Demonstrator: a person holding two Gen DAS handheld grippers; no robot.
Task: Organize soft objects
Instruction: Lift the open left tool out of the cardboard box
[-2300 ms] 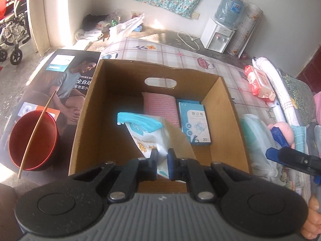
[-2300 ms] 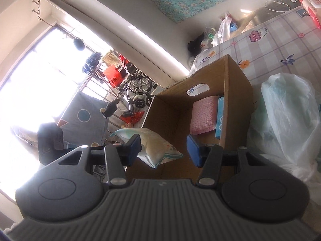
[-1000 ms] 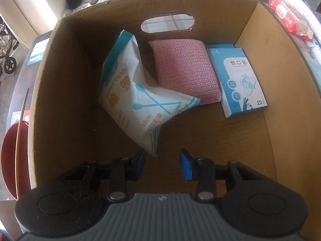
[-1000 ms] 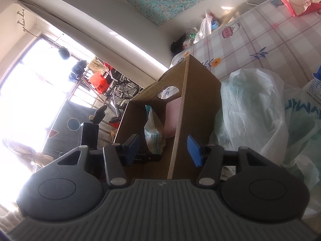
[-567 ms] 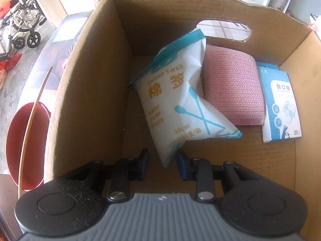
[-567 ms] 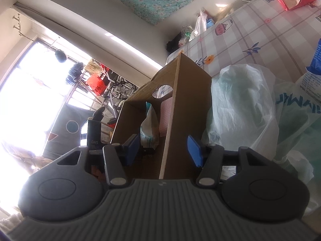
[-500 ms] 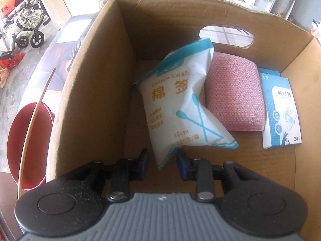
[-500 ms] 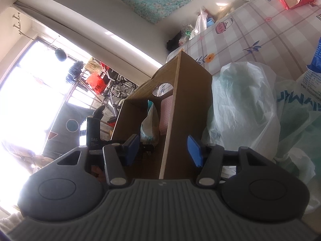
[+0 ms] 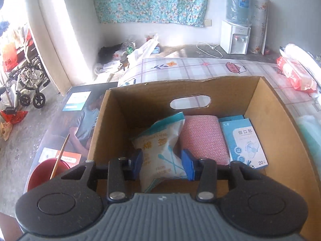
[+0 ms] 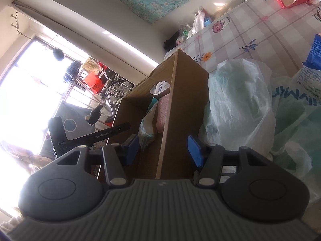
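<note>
on the checked tablecloth (image 9: 200,68) stands a cardboard box (image 9: 280,124); the left gripper (image 9: 162,161), jaws just widened, has released the cotton swab bag (image 9: 160,146); the right gripper (image 10: 163,148) gapes, straddling the box's wall untouched.

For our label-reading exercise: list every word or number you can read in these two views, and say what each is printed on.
"创口贴", "20": blue box in the cardboard box.
"棉签": cotton swab bag; its smaller print is blurred.
"GenRobot.AI", "DAS": left hand-held gripper.
White plastic bag: large letters cut off, small print unreadable.

White cotton-swab bag (image 9: 160,150) stands tilted in cardboard box (image 9: 280,124), beside pink pad (image 9: 202,138).
</note>
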